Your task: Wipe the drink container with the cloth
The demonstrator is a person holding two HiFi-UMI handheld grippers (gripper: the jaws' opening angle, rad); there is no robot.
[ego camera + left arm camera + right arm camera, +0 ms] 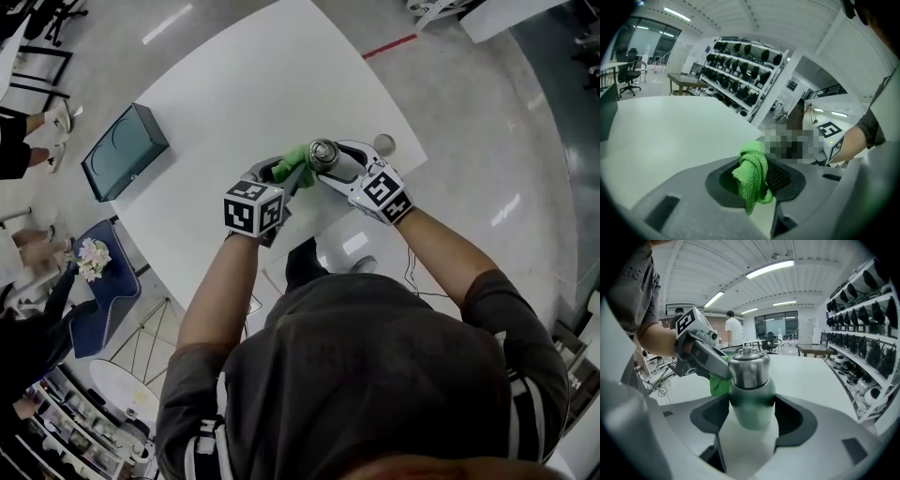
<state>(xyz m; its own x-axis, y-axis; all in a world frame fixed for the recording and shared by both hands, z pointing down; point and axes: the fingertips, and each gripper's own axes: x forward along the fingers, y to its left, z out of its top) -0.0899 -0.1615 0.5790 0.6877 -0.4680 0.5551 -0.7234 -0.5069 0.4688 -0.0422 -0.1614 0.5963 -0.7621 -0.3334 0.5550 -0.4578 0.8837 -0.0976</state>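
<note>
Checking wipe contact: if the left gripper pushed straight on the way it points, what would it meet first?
Probably the drink container held in the right gripper, with the clamped green cloth leading; depth is unclear.

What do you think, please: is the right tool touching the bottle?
Touching: the right gripper view shows the right tool pressed against both sides of the bottle, on its green body.

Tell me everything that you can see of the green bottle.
The bottle has a pale green body and a shiny metal cap with a knob on top. It is upright, gripped at the body between the jaws of the right claw. The green cloth, held by the left claw, touches its side near the cap.
</note>
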